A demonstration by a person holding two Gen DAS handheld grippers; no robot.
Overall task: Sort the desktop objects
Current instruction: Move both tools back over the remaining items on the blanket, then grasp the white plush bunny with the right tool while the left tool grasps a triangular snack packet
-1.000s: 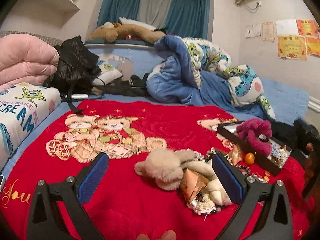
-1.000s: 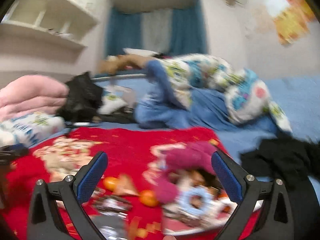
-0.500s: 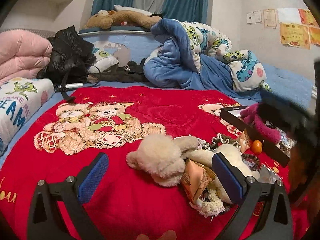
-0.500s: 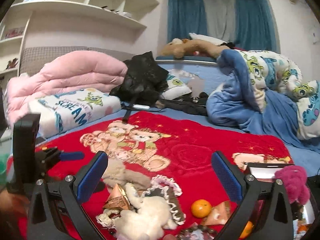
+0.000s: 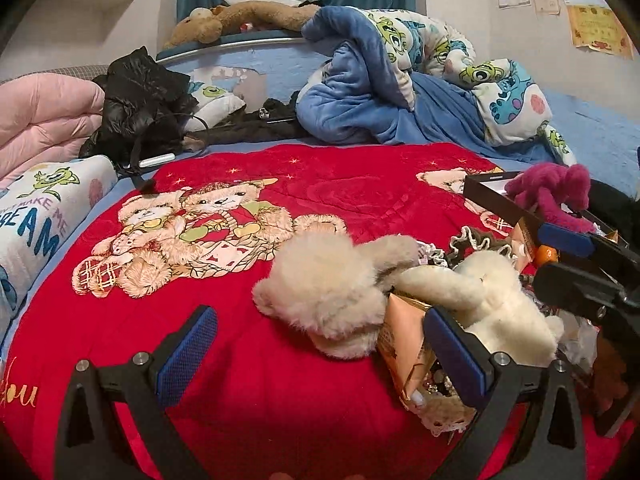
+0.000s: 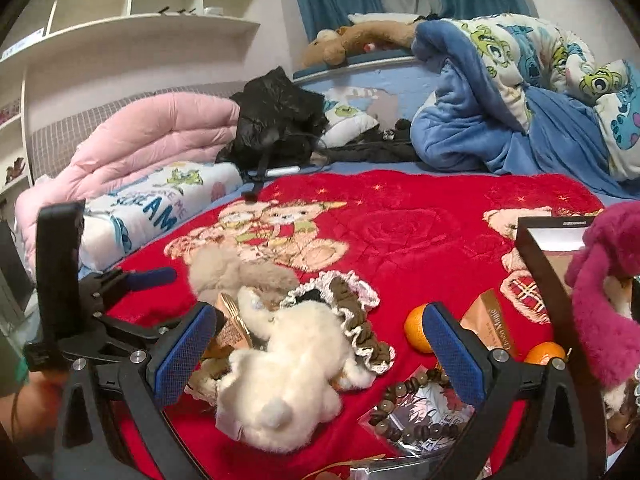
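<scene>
A pile of small things lies on the red bear blanket (image 5: 340,192). A beige fluffy toy (image 5: 324,284) lies ahead of my open, empty left gripper (image 5: 320,348). A white plush animal (image 6: 292,364) lies between the fingers of my open right gripper (image 6: 316,356), untouched. Around it lie a frilled brown scrunchie (image 6: 352,300), an orange packet (image 5: 404,344), two oranges (image 6: 416,328), a bead bracelet (image 6: 404,412) and a gold pouch (image 6: 492,328). A dark box (image 6: 540,264) at right holds a magenta plush (image 6: 608,280).
A pink quilt (image 6: 152,140), a black bag (image 6: 276,116) and a printed pillow (image 6: 152,204) lie at the left and back. A blue monster duvet (image 5: 400,92) is heaped at the back right. Black cloth (image 5: 616,208) lies past the box.
Both grippers have moved in closer to the pile. The right gripper swung left from the box and now straddles the white plush. Both stay open.
</scene>
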